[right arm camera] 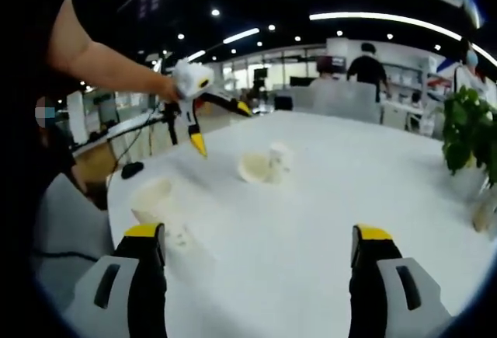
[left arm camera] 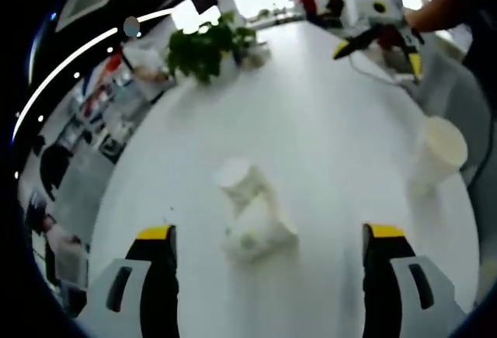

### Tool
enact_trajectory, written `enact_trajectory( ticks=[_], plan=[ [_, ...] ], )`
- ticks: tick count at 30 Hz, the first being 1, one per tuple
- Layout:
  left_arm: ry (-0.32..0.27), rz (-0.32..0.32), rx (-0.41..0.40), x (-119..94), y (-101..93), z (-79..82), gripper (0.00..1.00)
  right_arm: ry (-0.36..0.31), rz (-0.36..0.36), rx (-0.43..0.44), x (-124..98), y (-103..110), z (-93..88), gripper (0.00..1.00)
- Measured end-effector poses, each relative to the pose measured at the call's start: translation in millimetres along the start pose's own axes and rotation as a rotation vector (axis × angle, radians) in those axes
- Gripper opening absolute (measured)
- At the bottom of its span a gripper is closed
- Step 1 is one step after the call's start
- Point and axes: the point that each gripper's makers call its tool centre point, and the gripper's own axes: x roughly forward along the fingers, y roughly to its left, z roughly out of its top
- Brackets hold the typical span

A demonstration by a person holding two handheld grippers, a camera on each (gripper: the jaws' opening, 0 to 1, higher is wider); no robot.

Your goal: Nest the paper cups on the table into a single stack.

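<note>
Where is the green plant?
The green plant sits at the table's far end in the left gripper view, beyond the paper cups.

Two white paper cups [left arm camera: 250, 212] toppled mid-table, third cup [left arm camera: 439, 148] upright apart

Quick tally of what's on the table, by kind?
Paper cups: 3, one upright, one upright touching one lying on its side
Potted plants: 1
Tools: 2, left tool and right tool, both open and empty
Total: 6
</note>
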Motion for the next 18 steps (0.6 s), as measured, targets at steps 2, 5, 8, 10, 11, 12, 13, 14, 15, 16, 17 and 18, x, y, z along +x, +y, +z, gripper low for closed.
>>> enact_trajectory(
  ticks=[2, 5, 8, 10, 11, 12, 13, 14, 15, 16, 17, 18],
  plan=[
    [0.01, -0.009, 0.02, 5, 1.7, -0.7, 0.95, 0.001, -0.003, 0.005, 1, -1, -1.7, 0.98],
    [0.018, -0.03, 0.074, 13, 1.4, 1.8, 0.94, 0.005, -0.003, 0.014, 4, 0, -4.6, 0.97],
    [0.049, -0.062, 0.14, 21, 0.3, -3.2, 0.9, 0.015, 0.002, 0.02, 6, 3, -9.7, 0.97],
    [0.057, -0.071, 0.144, 25, 0.6, -5.2, 0.87, 0.021, 0.005, 0.023, 7, 5, -11.5, 0.97],
    [0.059, -0.079, 0.145, 28, 0.1, -5.7, 0.85, 0.022, 0.006, 0.025, 6, 4, -12.1, 0.96],
    [0.065, -0.084, 0.144, 31, 0.6, -7.6, 0.84, 0.021, 0.005, 0.026, 6, 4, -12.6, 0.96],
    [0.08, -0.092, 0.145, 34, 0.8, -12.4, 0.84, 0.02, 0.003, 0.03, 5, 3, -13.2, 0.96],
    [0.087, -0.098, 0.146, 37, 0.8, -15.4, 0.82, 0.021, 0.001, 0.034, 5, 3, -14.1, 0.96],
    [0.095, -0.105, 0.146, 40, 0.2, -18.2, 0.81, 0.023, 0.0, 0.037, 5, 3, -14.9, 0.96],
    [0.107, -0.107, 0.155, 43, 0.2, -21.9, 0.8, 0.026, -0.002, 0.038, 4, 2, -16.1, 0.96],
    [0.111, -0.108, 0.154, 46, 0.1, -24.2, 0.79, 0.027, -0.004, 0.039, 4, 2, -16.8, 0.96],
    [0.13, -0.114, 0.164, 49, -0.1, -29.3, 0.79, 0.028, -0.005, 0.044, 3, 2, -18.0, 0.96]
  ],
)
